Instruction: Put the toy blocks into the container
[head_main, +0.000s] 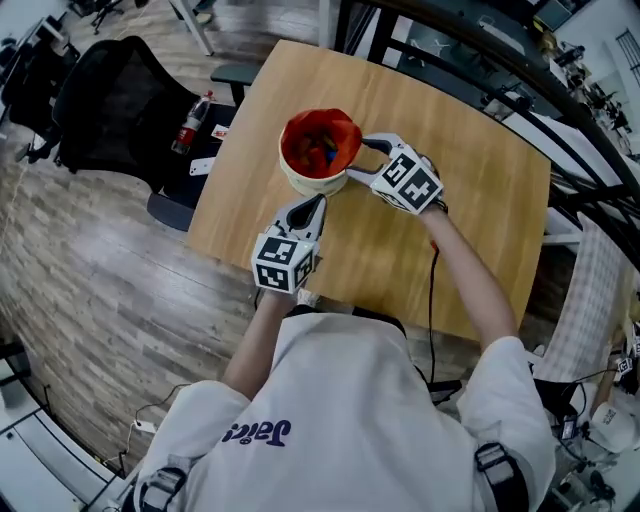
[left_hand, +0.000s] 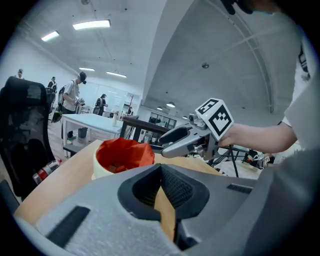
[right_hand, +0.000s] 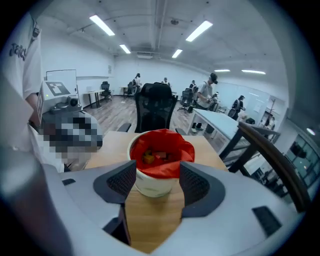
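Right gripper (right_hand: 157, 182) is hanging wide open and empty, its jaws close against the cream container (head_main: 310, 183) that is holding the toy blocks (right_hand: 150, 156) on the table (head_main: 470, 200), so any sideways nudge is risking tipping it, while the left gripper (left_hand: 161, 170) is sitting closed on nothing just beside it

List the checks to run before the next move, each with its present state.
1. Blocks inside container: ok.
2. Container upright on table: ok.
3. Loose blocks on table: ok, none shows in the head view.
4. Left gripper empty: ok, jaws together on nothing.
5. Right gripper empty: ok, jaws apart, facing the container.
6. All blocks accounted for: cannot tell.
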